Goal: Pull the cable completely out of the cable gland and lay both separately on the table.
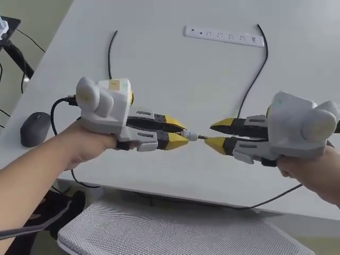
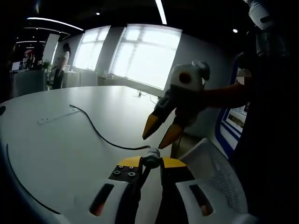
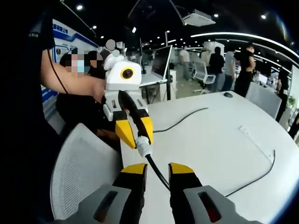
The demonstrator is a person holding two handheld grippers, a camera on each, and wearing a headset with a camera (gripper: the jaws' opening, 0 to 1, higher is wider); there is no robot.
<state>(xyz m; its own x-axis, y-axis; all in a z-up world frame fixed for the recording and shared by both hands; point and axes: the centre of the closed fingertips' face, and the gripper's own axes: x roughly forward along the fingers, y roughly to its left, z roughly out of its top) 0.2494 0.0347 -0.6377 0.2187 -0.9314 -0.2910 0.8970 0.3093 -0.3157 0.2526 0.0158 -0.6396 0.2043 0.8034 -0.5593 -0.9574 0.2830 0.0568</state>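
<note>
Item: cable gland [image 3: 142, 145], small and pale, with a thin black cable [image 3: 157, 171] seated in it.
Location: both are held in the air over the near edge of the white table [image 1: 175, 64], between my two tools.
Left gripper [image 1: 186, 133]: clamped on the gland body. In the left gripper view the gland sits between my two yellow tips.
Right gripper [image 1: 209, 134]: jaws stand apart, facing the left gripper tip to tip. In the right gripper view the cable runs down between them, and as far as I can tell it is not pinched.
Step in hand: taking hold of the cable ahead of the pull.
Progress: early, I judge. The cable is not yet out and nothing is laid down.
Method, grip: I would close my right jaws on the cable just behind the gland, square across it, so the thin cable cannot slip through.
Method, pull: straight along the gland's axis, right hand drawing away, left hand steady.
Risk: a sideways pull could bind the cable in the gland, or twist the gland out of my left tips.
Laying down: bare table lies between me and the power strip [image 1: 223, 36]. Gland and cable should go down there well apart.
</note>
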